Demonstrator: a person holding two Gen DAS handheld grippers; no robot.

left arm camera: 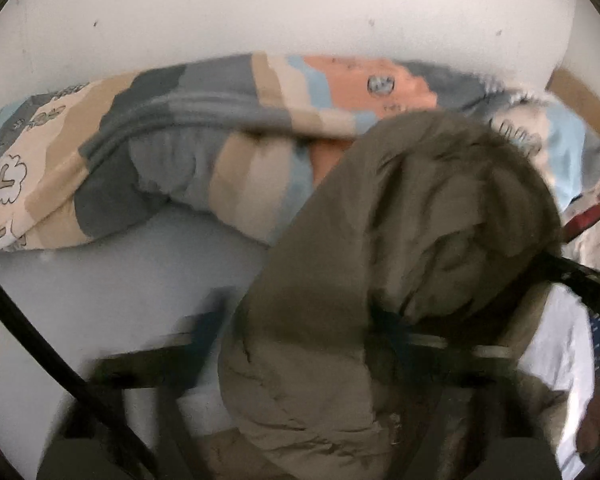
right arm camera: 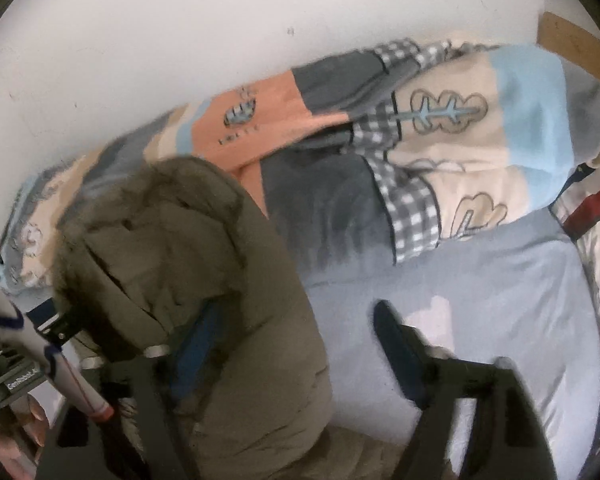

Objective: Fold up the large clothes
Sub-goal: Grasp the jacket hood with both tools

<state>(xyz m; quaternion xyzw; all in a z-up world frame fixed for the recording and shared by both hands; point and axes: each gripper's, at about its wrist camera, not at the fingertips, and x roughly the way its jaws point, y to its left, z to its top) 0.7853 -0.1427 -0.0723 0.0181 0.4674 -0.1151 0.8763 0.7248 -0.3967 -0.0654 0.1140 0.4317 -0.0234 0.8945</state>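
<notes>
Olive padded coat [right arm camera: 204, 280] bunched between right gripper [right arm camera: 300, 344] fingers, pale blue sheet [right arm camera: 480, 280], patterned quilt [right arm camera: 440, 128] against white wall [right arm camera: 180, 20]

Both handheld grippers are matte black with long flat fingers [right arm camera: 400, 352] carrying blue pads. The left gripper [left arm camera: 300, 332] trails a black cable [left arm camera: 40, 340]. A white sleeve [left arm camera: 556, 360] shows beside it, its print blurred

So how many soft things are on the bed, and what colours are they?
Olive-green puffy coat, held by both hand-held grippers: 1
Patchwork quilt in grey, beige, peach and light blue: 1
Red, white and navy fabric at the edge: 1
Light blue bed sheet: 1
Total: 4
</notes>
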